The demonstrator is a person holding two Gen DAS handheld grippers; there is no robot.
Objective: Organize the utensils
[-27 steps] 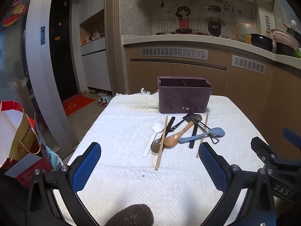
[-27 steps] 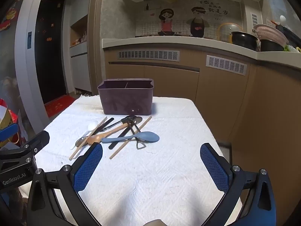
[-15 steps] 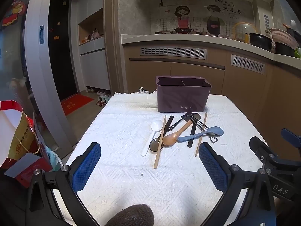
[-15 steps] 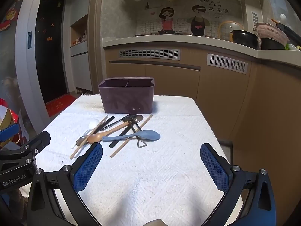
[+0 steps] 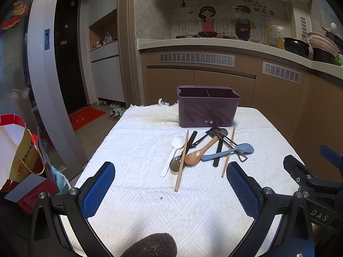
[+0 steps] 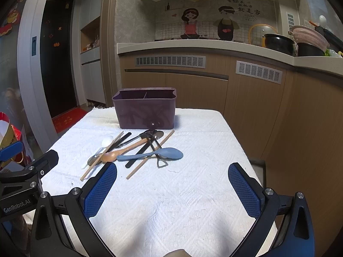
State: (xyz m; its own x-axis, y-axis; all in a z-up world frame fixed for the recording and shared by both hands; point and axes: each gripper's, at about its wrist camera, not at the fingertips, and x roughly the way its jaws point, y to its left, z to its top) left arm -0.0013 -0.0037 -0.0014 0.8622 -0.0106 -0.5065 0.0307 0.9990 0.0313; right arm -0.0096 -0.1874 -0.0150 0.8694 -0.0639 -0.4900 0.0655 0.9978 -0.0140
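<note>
White textured cloth (image 5: 150,192) covers the table (image 6: 246,156), and a purple holder (image 5: 208,111) with a divider inside stands at upper centre of both views. Just below it lies a loose heap of utensils: a white spoon (image 5: 174,150), a wooden spoon (image 5: 200,152), a blue spoon (image 5: 229,152), two chopsticks (image 5: 181,160), a grey spoon (image 5: 176,163) and several dark metal pieces crossing one another. None of them is in the holder. The left gripper (image 5: 169,188) hangs low in the frame with its jaws spread wide, nothing between them. The right gripper (image 6: 172,189) does likewise, jaws wide and holding nothing, the heap lying above its left blue pad.
</note>
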